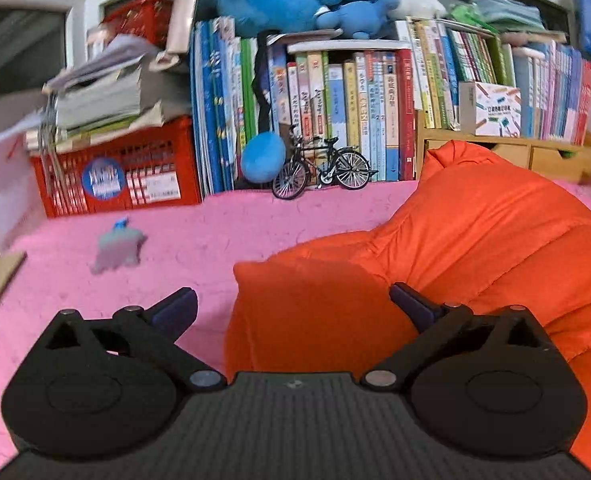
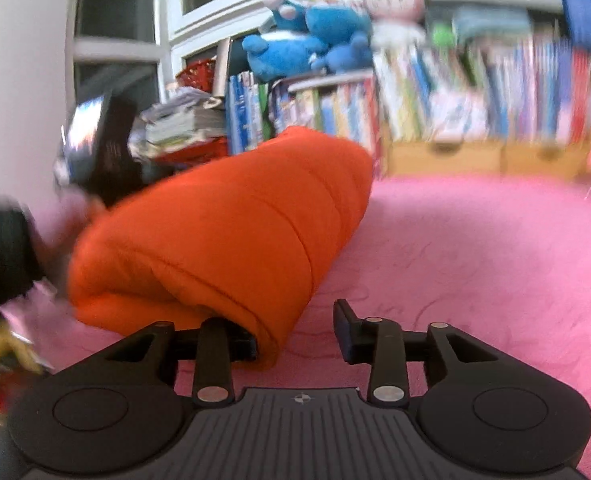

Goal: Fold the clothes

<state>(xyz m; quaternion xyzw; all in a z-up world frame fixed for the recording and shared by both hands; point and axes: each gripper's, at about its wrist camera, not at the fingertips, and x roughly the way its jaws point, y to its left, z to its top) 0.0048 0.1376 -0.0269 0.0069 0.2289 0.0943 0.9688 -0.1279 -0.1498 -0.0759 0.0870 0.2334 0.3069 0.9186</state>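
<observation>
The left gripper (image 1: 293,306) has its fingers spread wide, with a folded corner of the orange jacket (image 1: 455,248) lying between them, unpinched. The right gripper (image 2: 295,336) is partly spread; its left finger is hidden under the jacket's edge, and the right finger (image 2: 345,332) stands clear of the cloth. The jacket lies folded on the pink cover (image 1: 135,248). Behind it stand a small gray toy (image 1: 119,248), a model bicycle (image 1: 323,168), a red crate (image 1: 115,168) and books (image 1: 355,112). The right view is blurred, and dark shapes at its left edge cannot be made out.
</observation>
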